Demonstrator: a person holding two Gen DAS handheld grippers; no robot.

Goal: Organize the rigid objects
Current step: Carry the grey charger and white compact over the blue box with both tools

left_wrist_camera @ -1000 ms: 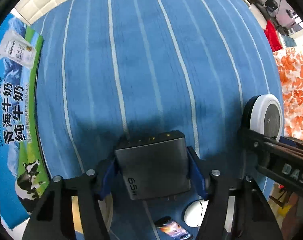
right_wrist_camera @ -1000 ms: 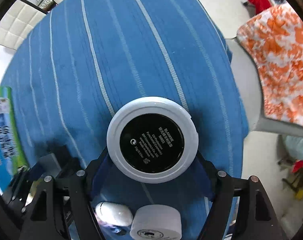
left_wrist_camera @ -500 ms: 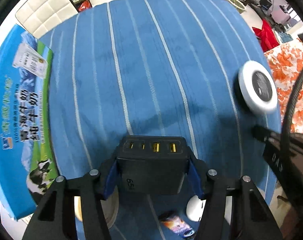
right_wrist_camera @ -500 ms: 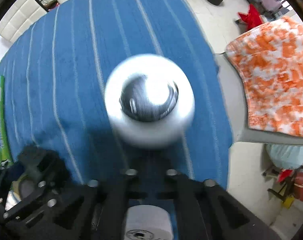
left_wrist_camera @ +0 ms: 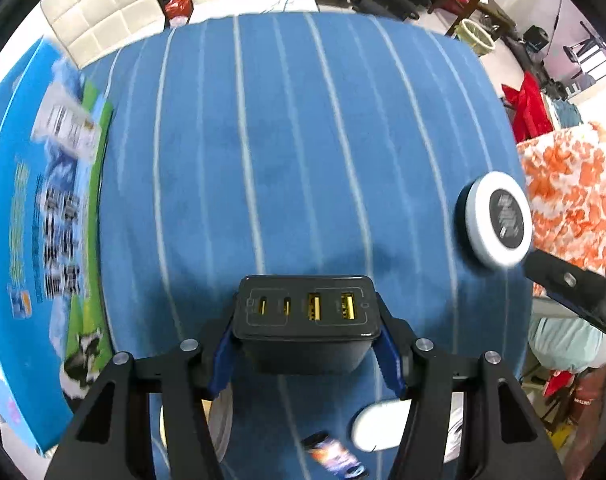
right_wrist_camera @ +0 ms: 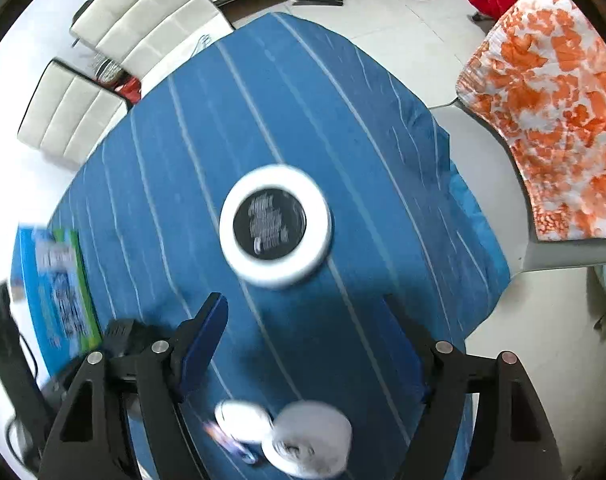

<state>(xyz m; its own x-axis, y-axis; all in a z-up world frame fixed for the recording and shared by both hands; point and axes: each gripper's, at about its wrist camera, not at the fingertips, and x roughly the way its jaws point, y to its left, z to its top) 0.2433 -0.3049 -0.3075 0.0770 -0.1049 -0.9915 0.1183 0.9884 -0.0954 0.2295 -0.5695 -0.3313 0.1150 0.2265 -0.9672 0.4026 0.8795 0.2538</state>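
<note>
My left gripper (left_wrist_camera: pixel 307 344) is clamped on a black charger block (left_wrist_camera: pixel 305 320), squeezed between the blue pads with its port face turned toward the camera: two small slots on the left, two larger yellow ports on the right, rounded corners, glossy rim. It hangs above the near part of the desk (left_wrist_camera: pixel 295 160), which is covered in a blue cloth with thin white stripes. My right gripper (right_wrist_camera: pixel 303 344) is spread wide with nothing between its fingers (right_wrist_camera: pixel 205 336). Just ahead of it the round white disc (right_wrist_camera: pixel 275 226) with a black centre and white print lies flat on the cloth, apart from both fingers; in the left view it sits close to the desk's right edge. A blue and green milk carton box (left_wrist_camera: pixel 35 216) lies along the left edge. The broad middle and far part of the cloth is bare. Near me, under the grippers, lie a white oval case (left_wrist_camera: pixel 377 426), a small colourful item (left_wrist_camera: pixel 333 454) and a white roll (right_wrist_camera: pixel 309 438), all blurred.
</note>
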